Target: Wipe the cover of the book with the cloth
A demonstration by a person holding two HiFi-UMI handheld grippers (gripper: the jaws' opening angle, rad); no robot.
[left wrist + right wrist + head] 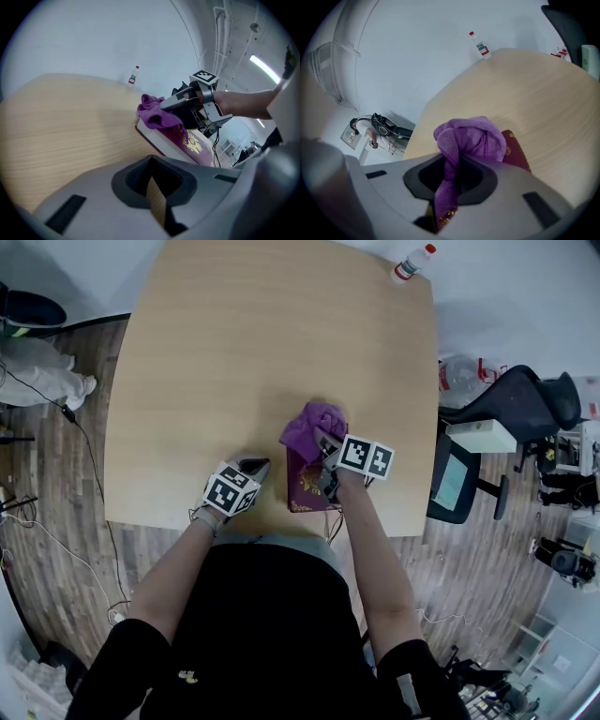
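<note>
Cloth (312, 424), purple and bunched, is sitting pinched in your right gripper (326, 448), pressing on the far end of the maroon book (307, 491) at lower centre. Your left gripper (253, 467) is holding its jaws together, empty, just left of the book over the wooden table (262, 343).

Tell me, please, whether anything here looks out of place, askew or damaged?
Nothing stands out. The maroon hardcover book with a gold emblem lies closed and flat on the light wooden table, and the right tool pinches the bunched purple cloth on its cover. No spill or damage shows.
</note>
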